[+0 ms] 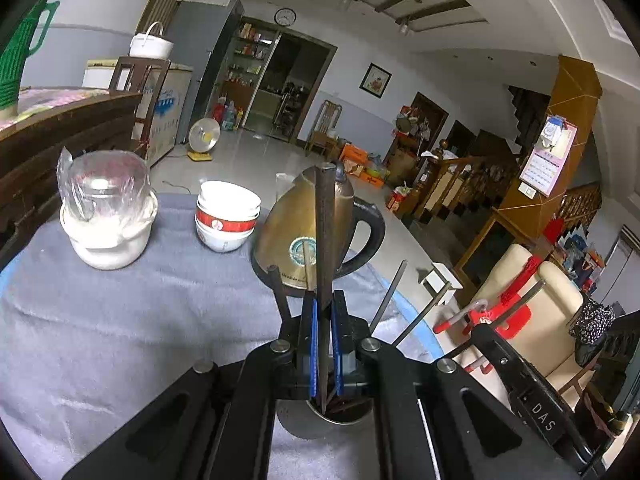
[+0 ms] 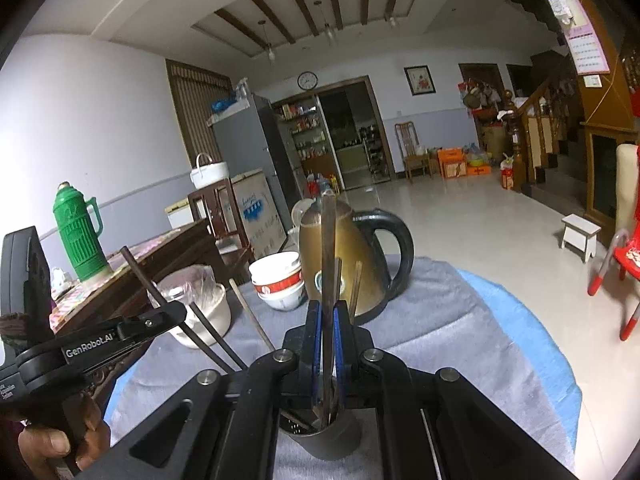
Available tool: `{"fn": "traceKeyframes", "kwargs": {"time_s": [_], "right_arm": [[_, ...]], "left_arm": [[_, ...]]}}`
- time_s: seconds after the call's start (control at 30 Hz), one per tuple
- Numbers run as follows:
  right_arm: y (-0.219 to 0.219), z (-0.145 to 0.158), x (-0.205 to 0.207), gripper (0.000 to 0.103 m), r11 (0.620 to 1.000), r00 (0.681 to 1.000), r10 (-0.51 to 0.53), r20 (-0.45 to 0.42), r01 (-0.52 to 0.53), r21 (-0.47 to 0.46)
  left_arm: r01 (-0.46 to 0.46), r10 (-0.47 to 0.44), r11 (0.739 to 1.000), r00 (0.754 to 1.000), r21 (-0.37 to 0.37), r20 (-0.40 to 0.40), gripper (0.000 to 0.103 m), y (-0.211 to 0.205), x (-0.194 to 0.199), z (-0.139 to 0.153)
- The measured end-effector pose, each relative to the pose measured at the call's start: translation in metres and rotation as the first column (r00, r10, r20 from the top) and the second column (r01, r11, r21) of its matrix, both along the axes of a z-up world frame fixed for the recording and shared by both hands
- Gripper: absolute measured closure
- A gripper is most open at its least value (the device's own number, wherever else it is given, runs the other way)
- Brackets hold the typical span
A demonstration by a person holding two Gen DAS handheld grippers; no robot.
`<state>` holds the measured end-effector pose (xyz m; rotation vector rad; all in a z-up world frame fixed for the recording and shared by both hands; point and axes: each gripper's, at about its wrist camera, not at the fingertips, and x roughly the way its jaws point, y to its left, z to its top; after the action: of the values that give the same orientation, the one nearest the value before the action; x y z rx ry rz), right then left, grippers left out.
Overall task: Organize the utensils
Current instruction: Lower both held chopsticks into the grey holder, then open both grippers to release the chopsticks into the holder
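In the left wrist view my left gripper (image 1: pixel 324 304) is shut on a dark chopstick (image 1: pixel 325 220) that stands upright, its lower end in a metal holder cup (image 1: pixel 320 426) right under the jaws. More chopsticks (image 1: pixel 388 296) lean out of the cup to the right. In the right wrist view my right gripper (image 2: pixel 328 308) is shut on another dark chopstick (image 2: pixel 329 248), also upright over the same holder cup (image 2: pixel 320 440). Two thinner chopsticks (image 2: pixel 355 284) stand beside it. The left gripper (image 2: pixel 176 312) comes in from the left with a chopstick (image 2: pixel 152 288) slanting through it.
The round table carries a grey cloth (image 1: pixel 120 320). On it stand a brass kettle (image 1: pixel 288 240), stacked red and white bowls (image 1: pixel 228 216) and a white pot covered in plastic (image 1: pixel 108 220). A person's hand (image 2: pixel 60 440) holds the left gripper. A red chair (image 2: pixel 624 272) stands to the right.
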<state>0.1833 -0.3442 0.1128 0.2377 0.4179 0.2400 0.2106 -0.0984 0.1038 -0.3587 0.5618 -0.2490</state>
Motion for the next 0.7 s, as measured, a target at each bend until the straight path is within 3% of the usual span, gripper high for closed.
{"fn": "traceKeyframes", "kwargs": {"time_s": [0.57, 0.7], "right_arm": [[0.004, -0.01, 0.003, 0.097, 1.0, 1.0, 0.002, -0.025, -0.002, -0.008], [0.004, -0.003, -0.006, 0.097, 1.0, 1.0, -0.02, 0.019, 0.021, -0.015]], "left_arm": [[0.024, -0.024, 1.0, 0.999, -0.009, -0.029, 0.096, -0.005, 0.002, -0.008], [0.023, -0.023, 1.0, 0.999, -0.006, -0.025, 0.096, -0.005, 0.001, -0.008]]}}
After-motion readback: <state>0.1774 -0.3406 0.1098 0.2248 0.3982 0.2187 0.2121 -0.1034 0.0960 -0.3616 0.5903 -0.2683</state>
